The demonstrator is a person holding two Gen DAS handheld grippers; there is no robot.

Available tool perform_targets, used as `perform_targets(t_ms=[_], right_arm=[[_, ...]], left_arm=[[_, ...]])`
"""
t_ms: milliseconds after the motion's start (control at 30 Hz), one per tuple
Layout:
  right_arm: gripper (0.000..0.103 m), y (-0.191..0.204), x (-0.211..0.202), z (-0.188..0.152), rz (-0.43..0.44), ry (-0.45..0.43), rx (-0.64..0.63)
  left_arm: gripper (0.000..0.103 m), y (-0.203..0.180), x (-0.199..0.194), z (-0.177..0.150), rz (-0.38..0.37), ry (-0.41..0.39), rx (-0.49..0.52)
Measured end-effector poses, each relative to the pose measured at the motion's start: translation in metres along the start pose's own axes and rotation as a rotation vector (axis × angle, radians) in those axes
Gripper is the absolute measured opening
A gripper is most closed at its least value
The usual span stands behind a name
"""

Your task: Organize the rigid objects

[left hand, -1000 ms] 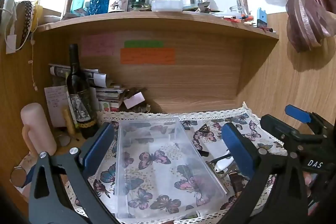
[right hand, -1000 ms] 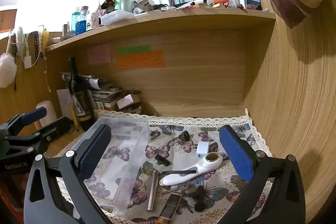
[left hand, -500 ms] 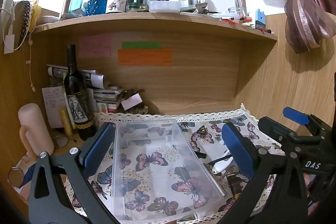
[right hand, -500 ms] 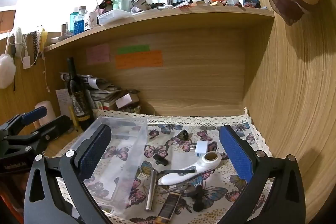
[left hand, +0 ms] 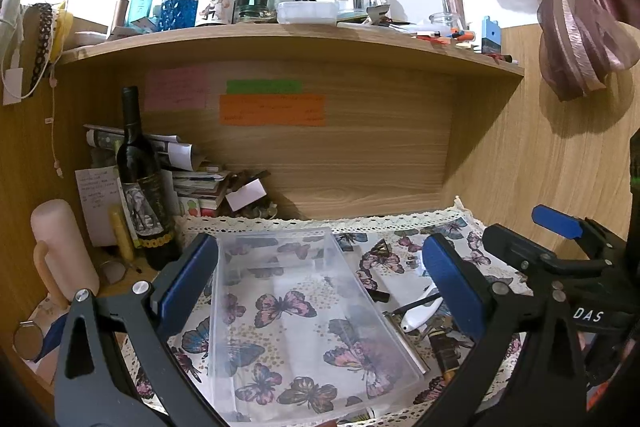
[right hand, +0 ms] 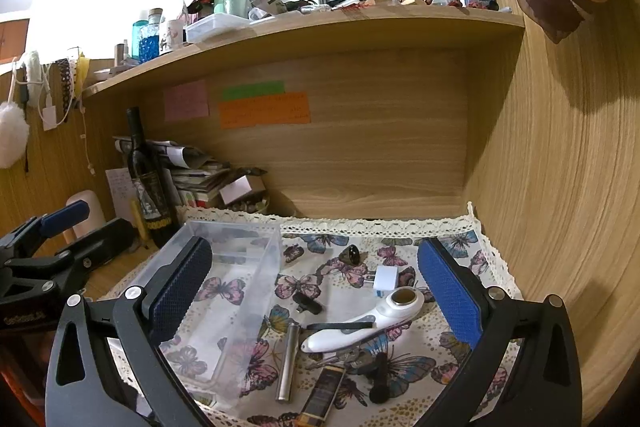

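Observation:
A clear plastic bin [left hand: 304, 311] lies empty on the butterfly cloth [right hand: 452, 251]; it also shows in the right wrist view [right hand: 240, 291]. To its right lie small items: a white handled tool [right hand: 364, 327], a metal cylinder [right hand: 289, 361], a white plug adapter [right hand: 385, 277], a small black clip [right hand: 307, 303], a dark ring-like piece [right hand: 352, 253] and a black-gold bar [right hand: 324, 393]. My left gripper [left hand: 320, 283] is open and empty above the bin. My right gripper [right hand: 316, 291] is open and empty above the items.
A dark wine bottle [left hand: 142, 183] and a paper stack [left hand: 192, 179] stand at the back left. A pink cylinder [left hand: 64, 251] stands at the far left. Wooden walls close the back and right. A cluttered shelf [left hand: 280, 39] hangs overhead.
Both grippers have drifted slightly; the bin sits a little more to the left in the left wrist view. Nothing was picked up or let go.

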State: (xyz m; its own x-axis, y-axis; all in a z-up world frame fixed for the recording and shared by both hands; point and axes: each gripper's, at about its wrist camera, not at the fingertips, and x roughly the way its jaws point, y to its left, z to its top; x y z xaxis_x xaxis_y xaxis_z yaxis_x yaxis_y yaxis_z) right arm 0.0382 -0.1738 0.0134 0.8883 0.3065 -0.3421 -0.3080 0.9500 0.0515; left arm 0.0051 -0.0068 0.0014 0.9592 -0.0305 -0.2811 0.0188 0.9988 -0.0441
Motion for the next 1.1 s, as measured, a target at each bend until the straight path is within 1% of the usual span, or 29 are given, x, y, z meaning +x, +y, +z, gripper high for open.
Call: perform_targets(t_ms=[1100], right_arm=[[0.103,0.0031,0.0004,-0.0022,0.006,0.009,0.004]], left_arm=[[0.103,0.0006,-0.0007,0.0016,-0.003,-0.001,-0.005]])
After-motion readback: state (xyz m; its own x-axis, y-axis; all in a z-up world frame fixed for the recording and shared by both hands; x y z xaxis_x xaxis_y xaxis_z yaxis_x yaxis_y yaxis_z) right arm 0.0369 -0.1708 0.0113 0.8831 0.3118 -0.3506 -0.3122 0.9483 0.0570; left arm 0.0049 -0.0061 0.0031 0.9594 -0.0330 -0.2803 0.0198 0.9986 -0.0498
